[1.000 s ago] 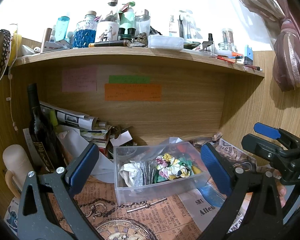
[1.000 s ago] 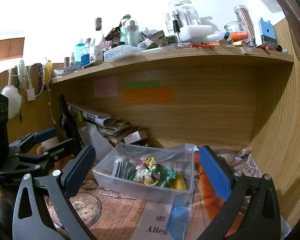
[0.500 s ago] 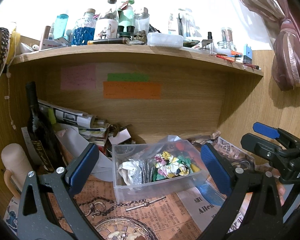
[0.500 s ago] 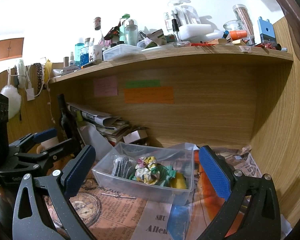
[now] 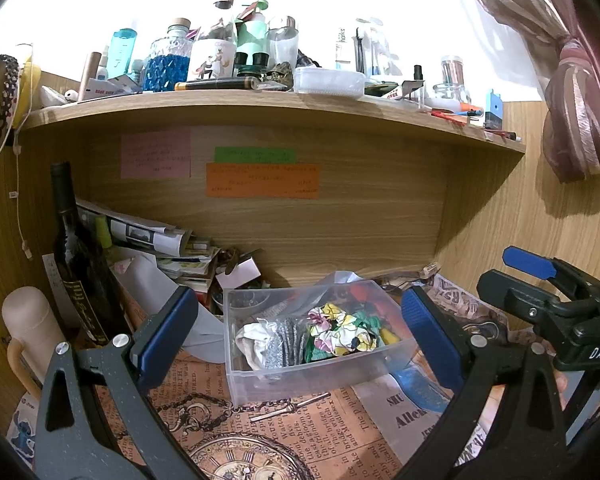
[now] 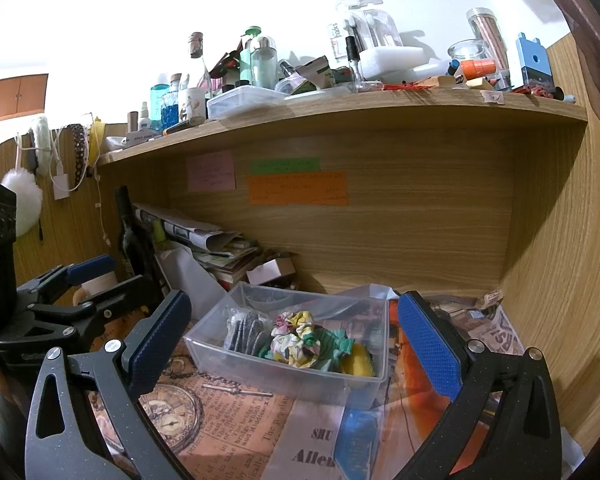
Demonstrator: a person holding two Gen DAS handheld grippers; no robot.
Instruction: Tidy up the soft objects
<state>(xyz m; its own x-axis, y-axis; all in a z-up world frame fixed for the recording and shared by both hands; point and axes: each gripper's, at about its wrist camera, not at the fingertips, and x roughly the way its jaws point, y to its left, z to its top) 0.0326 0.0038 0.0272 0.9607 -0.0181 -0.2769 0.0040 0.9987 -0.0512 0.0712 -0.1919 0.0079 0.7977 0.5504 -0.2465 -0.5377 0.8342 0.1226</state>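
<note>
- The clear plastic bin [image 5: 314,360] is being framed dead ahead of both tools, sitting on the newsprint-patterned mat [image 5: 300,432] inside the wooden alcove.
- The left gripper [image 5: 300,334] is being held wide apart, nothing between its blue pads; the same is being shown by the right gripper [image 6: 290,338], spread and empty.
- The soft things are being kept inside the bin: a floral scrunchie [image 5: 340,330] near the middle, a grey glittery piece [image 5: 280,344] and a white cloth [image 5: 250,340] toward the left, green fabric [image 6: 332,344] and something yellow [image 6: 360,360] toward the right end.
- The bin's long axis is being presented roughly crosswise to both claws (slightly skewed in the right view).
- The grey and white pieces are judged to be lying nearer the left gripper, the yellow and green nearer the right.
- A downward, forward reach over the near wall is judged to be what any pick is calling for.
</note>
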